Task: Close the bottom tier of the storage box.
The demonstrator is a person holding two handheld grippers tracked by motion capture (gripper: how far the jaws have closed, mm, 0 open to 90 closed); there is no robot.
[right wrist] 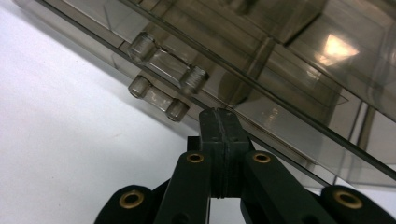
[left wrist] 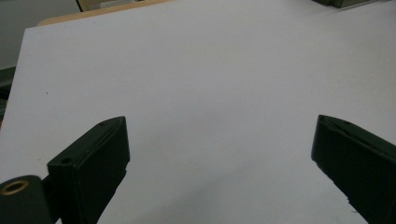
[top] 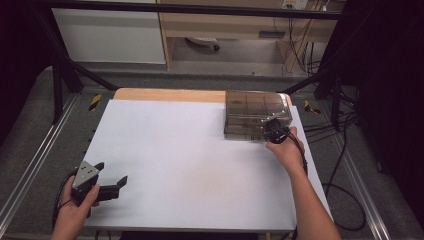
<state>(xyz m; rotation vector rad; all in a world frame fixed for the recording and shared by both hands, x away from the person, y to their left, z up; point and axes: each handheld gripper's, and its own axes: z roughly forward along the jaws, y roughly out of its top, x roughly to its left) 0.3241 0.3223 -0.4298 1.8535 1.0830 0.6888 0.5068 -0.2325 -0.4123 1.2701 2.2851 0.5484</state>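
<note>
A smoky clear plastic box [top: 255,112] with inner compartments stands at the table's back right. My right gripper [top: 274,131] is at its near right corner. In the right gripper view the box [right wrist: 289,60] looms close, and two clear hinge-like clasps [right wrist: 168,70] sit on its front edge. The right gripper [right wrist: 218,119] is shut, jaws pressed flat together with nothing between them, tips right at the box's lower rim. My left gripper [top: 113,171] rests near the front left of the white table [top: 190,150]. It stands open [left wrist: 222,121] over bare white surface.
A strip of bare wood [top: 170,95] shows along the table's back edge. Black frame struts [top: 75,70] slant down at both back corners. Cables [top: 345,150] trail over the floor on the right. A cabinet [top: 110,35] stands beyond the table.
</note>
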